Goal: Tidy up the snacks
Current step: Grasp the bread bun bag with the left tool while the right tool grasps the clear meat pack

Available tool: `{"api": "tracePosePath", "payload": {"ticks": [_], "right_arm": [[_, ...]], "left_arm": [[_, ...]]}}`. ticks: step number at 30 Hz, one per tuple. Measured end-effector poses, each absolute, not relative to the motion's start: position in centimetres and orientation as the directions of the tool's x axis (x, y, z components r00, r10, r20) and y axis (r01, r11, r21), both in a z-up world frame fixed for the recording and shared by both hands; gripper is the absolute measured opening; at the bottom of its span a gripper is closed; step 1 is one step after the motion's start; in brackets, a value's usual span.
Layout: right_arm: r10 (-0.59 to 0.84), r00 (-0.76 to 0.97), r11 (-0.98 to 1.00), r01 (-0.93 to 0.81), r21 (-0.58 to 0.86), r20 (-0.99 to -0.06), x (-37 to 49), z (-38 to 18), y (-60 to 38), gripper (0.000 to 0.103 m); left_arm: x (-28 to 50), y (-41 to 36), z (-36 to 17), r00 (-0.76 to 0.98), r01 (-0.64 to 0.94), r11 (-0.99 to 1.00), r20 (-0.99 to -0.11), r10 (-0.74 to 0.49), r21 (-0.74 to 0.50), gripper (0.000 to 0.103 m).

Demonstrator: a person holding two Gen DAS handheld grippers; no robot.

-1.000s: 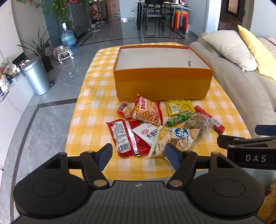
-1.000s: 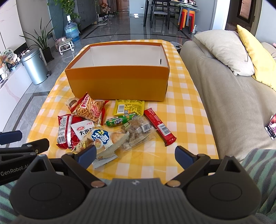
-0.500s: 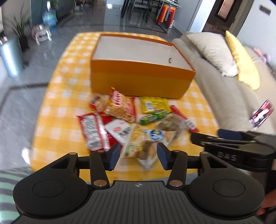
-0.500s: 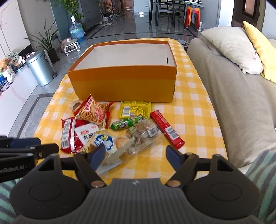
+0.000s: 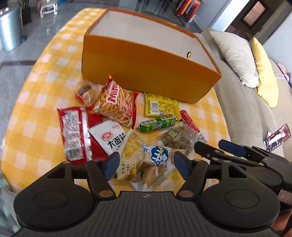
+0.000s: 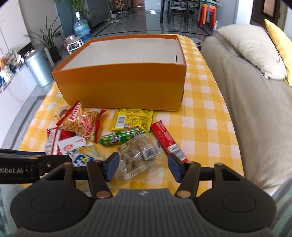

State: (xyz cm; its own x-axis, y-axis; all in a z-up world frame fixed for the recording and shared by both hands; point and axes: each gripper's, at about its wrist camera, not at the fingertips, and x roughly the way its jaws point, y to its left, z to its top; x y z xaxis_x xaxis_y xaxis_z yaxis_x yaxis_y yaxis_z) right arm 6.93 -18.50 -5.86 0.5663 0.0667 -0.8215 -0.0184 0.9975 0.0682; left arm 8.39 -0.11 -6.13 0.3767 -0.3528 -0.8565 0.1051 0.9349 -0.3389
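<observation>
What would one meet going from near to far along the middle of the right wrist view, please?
Right gripper → clear bag of brown snacks → green sausage stick → yellow packet → orange box.

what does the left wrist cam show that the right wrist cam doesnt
Only the left wrist view shows the right gripper and a small red and black packet lying on the sofa.

Only the right wrist view shows the water jug, the potted plant, the dining chairs and part of the left gripper's body.

Both show the orange box, the green sausage stick, the yellow packet, the checked tablecloth, the grey bin and open jaws.
</observation>
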Motion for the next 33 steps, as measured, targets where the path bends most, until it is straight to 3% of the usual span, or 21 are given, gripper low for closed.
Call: {"api": "tracePosePath", "payload": {"ticks": [8, 18, 28, 33], "right_arm": [[0.044, 0.568, 0.992, -0.119, -0.030, -0.822, 9.0, -7.7, -17.2, 0.058], [0.064, 0.507, 0.995, -0.097, 0.017, -0.859, 10.1, -10.0, -17.4, 0.060], [0.050, 0.510, 0.997, -0.077, 0.012, -0.858, 10.2, -10.5, -17.3, 0.059], [0.030, 0.511, 0.997, -0.078, -0.012, -0.859, 10.0, -10.4, -17.0, 0.056]], "left_arm": [[9.7, -0.3, -8.6, 0.306, 0.078, 0.943, -0.892, -0.332, -0.324, 0.079], [10.2, -0.2, -10.5, 0.277, 0.081, 0.939, -0.898, -0.343, -0.334, 0.087], [9.5, -0.9, -10.8, 0.304, 0.131, 0.947, -0.897, -0.320, -0.294, 0.077], [8.7, -2.0, -9.7, 0.348, 0.195, 0.952, -0.891, -0.291, -0.235, 0.058]]}}
